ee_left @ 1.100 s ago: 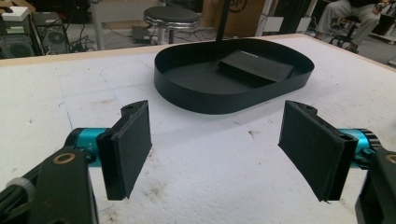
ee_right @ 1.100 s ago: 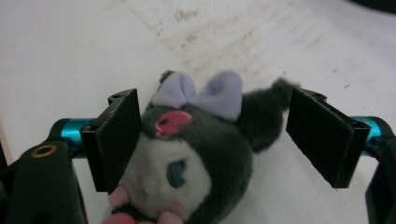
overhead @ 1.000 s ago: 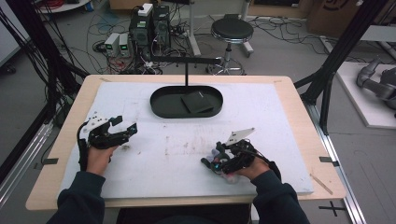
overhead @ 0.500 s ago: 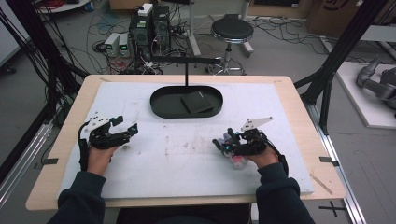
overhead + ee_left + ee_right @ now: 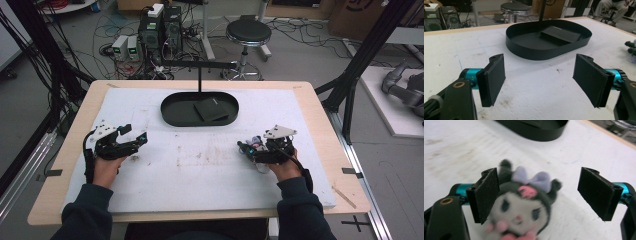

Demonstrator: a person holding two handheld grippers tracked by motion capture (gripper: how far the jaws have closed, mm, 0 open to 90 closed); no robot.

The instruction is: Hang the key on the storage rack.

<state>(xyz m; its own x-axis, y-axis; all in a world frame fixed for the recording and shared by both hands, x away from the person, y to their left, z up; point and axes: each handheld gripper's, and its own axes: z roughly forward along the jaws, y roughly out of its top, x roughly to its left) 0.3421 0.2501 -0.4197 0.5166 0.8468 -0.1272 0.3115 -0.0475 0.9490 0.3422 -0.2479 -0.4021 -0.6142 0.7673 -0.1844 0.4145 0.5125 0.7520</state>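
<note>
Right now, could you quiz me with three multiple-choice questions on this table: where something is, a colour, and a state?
1. Where does the flat black block lie?
A. inside the oval black tray
B. on the stool
C. beside the left gripper

2. What colour is the bow on the plush toy?
A. green
B. lilac
C. orange

3. How do the right gripper jaws stand?
A. pressed shut on the toy
B. apart, the toy between them
C. shut on the tray

Key: 1 A, the tray wall rings it; 2 B, the right gripper view shows it; 3 B, a gap shows beside the right pad; they have just been opening.
</note>
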